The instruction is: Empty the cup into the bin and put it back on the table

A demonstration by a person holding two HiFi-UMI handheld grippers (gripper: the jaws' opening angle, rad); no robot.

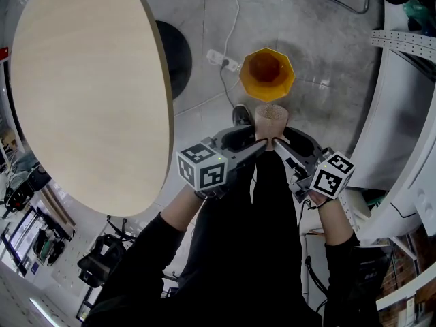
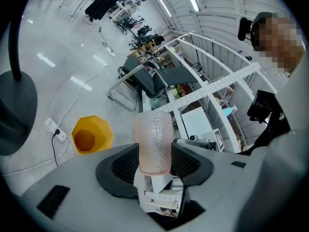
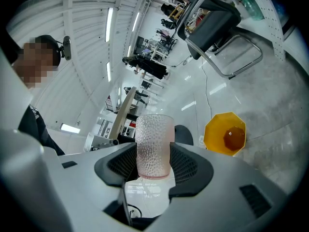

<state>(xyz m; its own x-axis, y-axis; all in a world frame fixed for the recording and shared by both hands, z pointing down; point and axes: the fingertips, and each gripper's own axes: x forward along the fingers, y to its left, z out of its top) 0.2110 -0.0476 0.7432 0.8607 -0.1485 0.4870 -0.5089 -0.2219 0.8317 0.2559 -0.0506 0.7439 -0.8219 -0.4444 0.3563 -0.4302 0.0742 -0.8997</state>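
Observation:
A pink, dimpled, see-through cup (image 1: 270, 116) hangs over the floor just short of the yellow bin (image 1: 266, 73). Both grippers pinch it from opposite sides. My left gripper (image 1: 259, 142) is shut on the cup (image 2: 153, 141), whose base sits between the black pads (image 2: 126, 166). My right gripper (image 3: 154, 164) is likewise shut on the cup (image 3: 154, 146). In both gripper views the glass looks empty. The yellow bin (image 2: 91, 135) stands on the floor, and the yellow bin (image 3: 225, 134) shows a brown-orange inside.
The round light-wood table (image 1: 88, 94) fills the left of the head view, its black base (image 1: 175, 52) beside the bin. A white power strip (image 1: 223, 60) with its cable lies on the floor. White shelving (image 1: 409, 114) stands at the right.

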